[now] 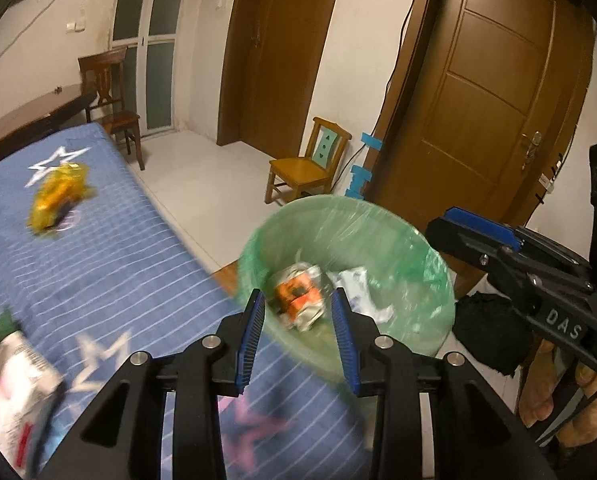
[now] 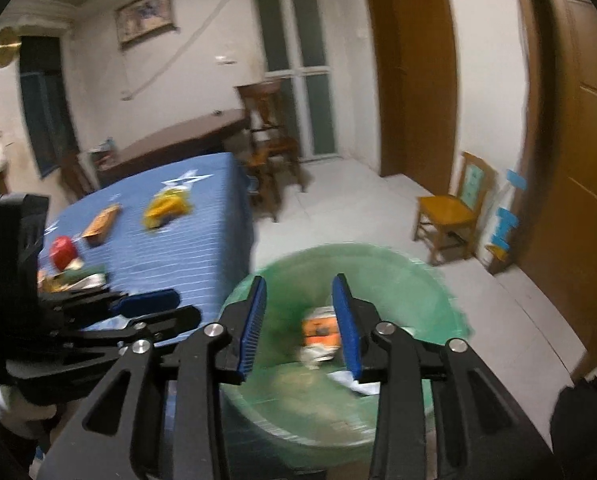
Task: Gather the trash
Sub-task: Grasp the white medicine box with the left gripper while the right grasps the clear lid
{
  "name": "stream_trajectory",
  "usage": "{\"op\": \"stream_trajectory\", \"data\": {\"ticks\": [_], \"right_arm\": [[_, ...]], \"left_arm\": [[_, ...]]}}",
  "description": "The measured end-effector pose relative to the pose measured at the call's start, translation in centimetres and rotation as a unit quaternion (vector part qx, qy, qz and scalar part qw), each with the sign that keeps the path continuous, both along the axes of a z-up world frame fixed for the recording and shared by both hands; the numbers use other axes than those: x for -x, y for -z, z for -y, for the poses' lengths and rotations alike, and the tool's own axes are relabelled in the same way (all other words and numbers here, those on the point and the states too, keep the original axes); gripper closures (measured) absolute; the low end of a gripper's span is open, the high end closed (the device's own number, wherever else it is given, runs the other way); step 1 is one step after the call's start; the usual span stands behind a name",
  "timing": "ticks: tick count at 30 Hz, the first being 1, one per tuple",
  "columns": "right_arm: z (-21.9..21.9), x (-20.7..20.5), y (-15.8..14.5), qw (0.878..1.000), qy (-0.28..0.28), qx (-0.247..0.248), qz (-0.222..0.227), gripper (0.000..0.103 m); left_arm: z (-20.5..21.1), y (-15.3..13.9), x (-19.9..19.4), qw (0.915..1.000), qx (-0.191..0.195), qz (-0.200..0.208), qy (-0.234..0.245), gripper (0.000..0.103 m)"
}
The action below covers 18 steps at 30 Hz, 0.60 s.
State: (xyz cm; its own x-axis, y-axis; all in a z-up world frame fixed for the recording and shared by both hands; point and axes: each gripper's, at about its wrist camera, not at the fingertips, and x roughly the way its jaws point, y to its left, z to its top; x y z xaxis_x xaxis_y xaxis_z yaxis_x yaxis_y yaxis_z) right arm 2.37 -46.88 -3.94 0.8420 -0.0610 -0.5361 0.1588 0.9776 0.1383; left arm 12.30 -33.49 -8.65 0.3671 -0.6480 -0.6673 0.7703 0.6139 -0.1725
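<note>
The round bin lined with a thin green plastic bag (image 1: pixel 414 248) stands on the pale tiled floor just beside the corner of the table, and it already holds some of the trash: a crumpled orange-and-silver wrapper (image 1: pixel 298 298) and a piece of white crumpled paper (image 1: pixel 354 280) lie at its bottom. Both tools hang over its mouth. The left gripper (image 1: pixel 298 320) has its blue-padded jaws partly apart with nothing between them, the wrapper showing through the gap far below; the right gripper (image 2: pixel 299 314) is in the same state, partly parted and empty, and it appears side-on in the left wrist view, gripped by a bare hand (image 1: pixel 554 384). So a first share of the collecting looks done. More is left on the blue striped tablecloth with white stars (image 1: pixel 110 256): a crumpled yellow plastic snack bag (image 1: pixel 58 196) far up the table, a flat brown carton (image 2: pixel 101 220), a red rounded object (image 2: pixel 63 254) too blurred to identify, a white packet with red print (image 1: pixel 14 392) at the near edge, and some green and pale scraps (image 2: pixel 82 276) beside it. Judging from this, the task is less than halfway through.
</note>
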Motion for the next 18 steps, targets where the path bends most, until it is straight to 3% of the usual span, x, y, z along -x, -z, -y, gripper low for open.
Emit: {"op": "stream_trajectory", "data": {"ticks": [4, 5, 12, 14, 18], "right_arm": [[-4.5, -0.4, 0.4, 0.998, -0.063, -0.005, -0.001, 0.062], [-5.3, -0.6, 0.5, 0.997, -0.075, -0.006, -0.002, 0.061], [-11.6, -2.6, 2.3, 0.987, -0.158, -0.025, -0.025, 0.052], [-13.2, -2.8, 2.9, 0.983, -0.179, -0.035, -0.033, 0.05], [-16.5, -2.7, 3.8, 0.976, -0.212, -0.032, -0.047, 0.05]], "left_arm": [[-6.1, -0.5, 0.4, 0.9998, -0.005, 0.003, -0.019, 0.064], [-7.8, -0.5, 0.3, 0.9997, -0.007, 0.004, -0.025, 0.06], [-20.8, -0.2, -2.1, 0.9935, -0.035, 0.007, -0.108, 0.047], [-22.3, -0.2, -2.4, 0.9937, -0.045, 0.01, -0.103, 0.038], [-22.3, 0.6, -2.9, 0.9943, -0.086, 0.025, -0.058, 0.037]]}}
